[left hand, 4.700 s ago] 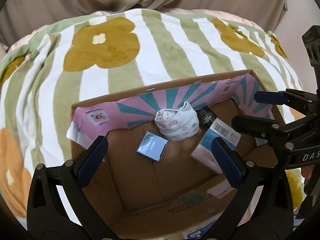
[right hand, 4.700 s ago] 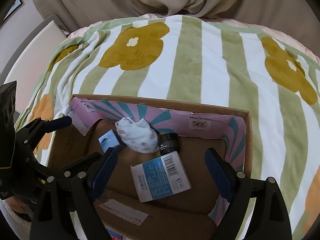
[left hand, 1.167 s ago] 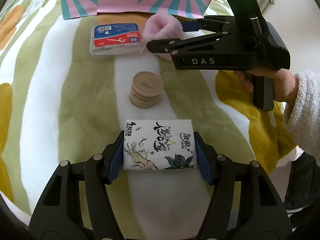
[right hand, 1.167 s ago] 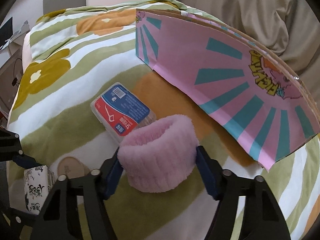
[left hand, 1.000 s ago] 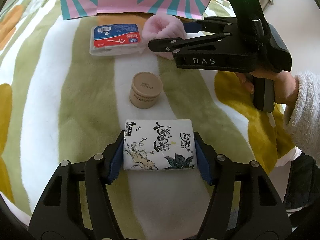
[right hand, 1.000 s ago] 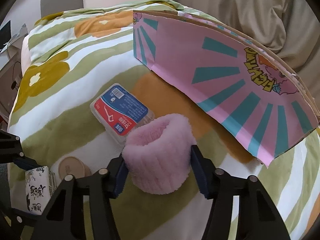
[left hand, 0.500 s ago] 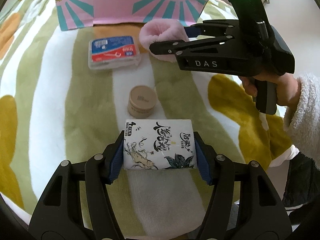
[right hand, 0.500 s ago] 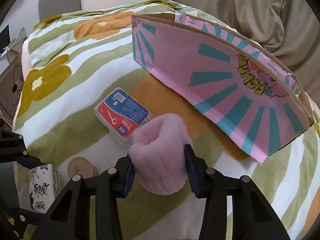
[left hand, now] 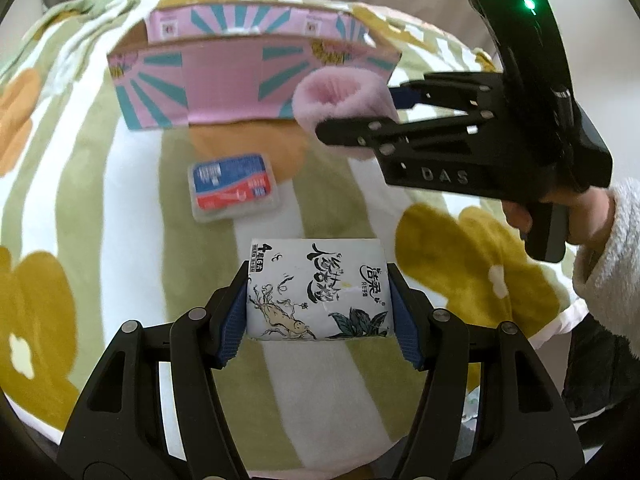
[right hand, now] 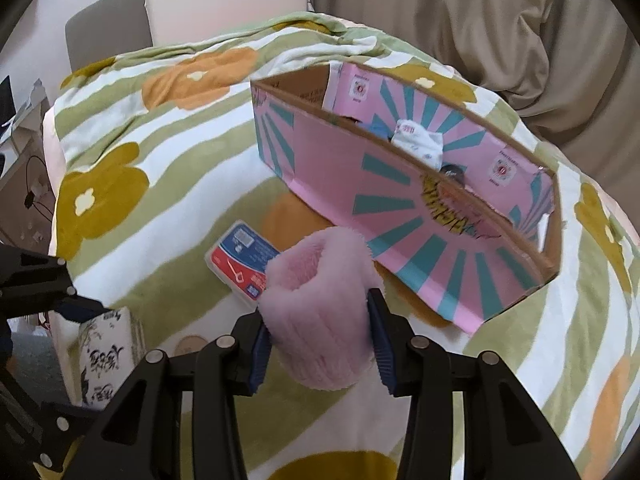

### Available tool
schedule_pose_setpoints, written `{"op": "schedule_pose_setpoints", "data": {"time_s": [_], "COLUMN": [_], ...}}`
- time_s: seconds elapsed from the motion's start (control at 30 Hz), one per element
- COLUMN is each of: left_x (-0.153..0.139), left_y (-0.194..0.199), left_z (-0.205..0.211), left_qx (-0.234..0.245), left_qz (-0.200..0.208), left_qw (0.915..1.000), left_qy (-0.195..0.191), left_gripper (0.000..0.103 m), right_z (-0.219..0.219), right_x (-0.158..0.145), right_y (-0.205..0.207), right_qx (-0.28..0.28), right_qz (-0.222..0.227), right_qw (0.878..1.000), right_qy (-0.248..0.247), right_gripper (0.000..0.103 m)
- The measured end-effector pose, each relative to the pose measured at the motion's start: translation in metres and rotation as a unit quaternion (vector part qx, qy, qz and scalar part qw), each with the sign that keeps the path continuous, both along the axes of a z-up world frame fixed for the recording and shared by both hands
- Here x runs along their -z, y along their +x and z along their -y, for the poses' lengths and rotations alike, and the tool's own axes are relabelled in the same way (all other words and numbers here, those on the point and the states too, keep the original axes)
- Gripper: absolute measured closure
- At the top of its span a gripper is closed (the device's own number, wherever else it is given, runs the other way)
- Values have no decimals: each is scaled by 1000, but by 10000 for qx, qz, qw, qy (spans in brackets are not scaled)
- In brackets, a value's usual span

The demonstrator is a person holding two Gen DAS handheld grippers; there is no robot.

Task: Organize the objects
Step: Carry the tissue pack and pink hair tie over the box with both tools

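My left gripper [left hand: 317,276] is shut on a white tissue pack [left hand: 320,300] with black ink drawings, held above the blanket. My right gripper [right hand: 318,312] is shut on a fluffy pink band [right hand: 320,292], squeezed narrow and lifted clear of the blanket. The band [left hand: 340,92] also shows in the left wrist view, in front of the pink-and-teal cardboard box [left hand: 240,80]. The box [right hand: 400,216] stands open just beyond the band, with a white sock bundle [right hand: 418,146] and a dark jar [right hand: 452,170] inside. The tissue pack [right hand: 106,356] shows at the lower left of the right wrist view.
A blue-and-red plastic case [left hand: 232,186] lies on the striped flower blanket [left hand: 100,200] in front of the box. A tan round jar [right hand: 190,344] peeks out beside the right gripper. A hand in a fluffy sleeve [left hand: 600,240] holds the right gripper. Beige curtains hang behind.
Both grippers have risen with their loads, so the blanket looks farther away. The right jaws have squeezed the pink band narrower. The inside of the box has come into view.
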State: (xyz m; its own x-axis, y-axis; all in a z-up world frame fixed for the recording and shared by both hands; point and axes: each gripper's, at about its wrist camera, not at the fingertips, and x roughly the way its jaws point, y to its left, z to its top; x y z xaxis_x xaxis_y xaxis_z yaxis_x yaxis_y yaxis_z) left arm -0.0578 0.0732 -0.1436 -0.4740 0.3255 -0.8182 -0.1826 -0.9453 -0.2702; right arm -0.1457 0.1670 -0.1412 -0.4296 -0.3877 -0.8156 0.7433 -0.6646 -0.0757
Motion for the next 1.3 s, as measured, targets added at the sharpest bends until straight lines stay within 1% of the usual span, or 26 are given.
{"op": "schedule_pose_setpoints", "data": {"time_s": [0.3, 0.43, 0.53, 0.63, 0.8, 0.9, 1.07, 1.17, 1.3], "left_x": [-45, -64, -79, -92, -110, -119, -133, -137, -134], "left_y": [-12, -28, -38, -51, -80, -100, -131, -155, -185], "left_z": [16, 19, 25, 30, 40, 43, 52, 61, 74], "left_qx": [-40, -21, -12, -20, -13, 81, 76, 17, -67], "left_qz": [-306, -411, -508, -620, -790, -898, -1102, -1194, -1163], "left_qw": [9995, 9990, 9986, 9978, 9965, 9953, 9930, 9914, 9918], "left_qy": [-80, -165, -160, -247, -255, -344, -425, -533, -517], "left_gripper": [44, 44, 44, 44, 44, 44, 44, 44, 44], "right_z": [1, 1, 2, 2, 2, 3, 6, 7, 10], "right_x": [-43, -62, -76, -86, -102, -109, -114, -116, -115], "right_y": [-7, -14, -22, -29, -44, -54, -73, -87, -105], "right_qx": [185, 244, 289, 313, 357, 395, 497, 631, 741], "right_qz": [-74, -144, -196, -236, -304, -323, -333, -268, -199], "right_qw": [9998, 9996, 9993, 9991, 9987, 9984, 9978, 9970, 9960], "right_qy": [-48, -90, -118, -139, -215, -262, -281, -363, -450], "right_gripper": [62, 62, 62, 62, 62, 62, 62, 62, 62]}}
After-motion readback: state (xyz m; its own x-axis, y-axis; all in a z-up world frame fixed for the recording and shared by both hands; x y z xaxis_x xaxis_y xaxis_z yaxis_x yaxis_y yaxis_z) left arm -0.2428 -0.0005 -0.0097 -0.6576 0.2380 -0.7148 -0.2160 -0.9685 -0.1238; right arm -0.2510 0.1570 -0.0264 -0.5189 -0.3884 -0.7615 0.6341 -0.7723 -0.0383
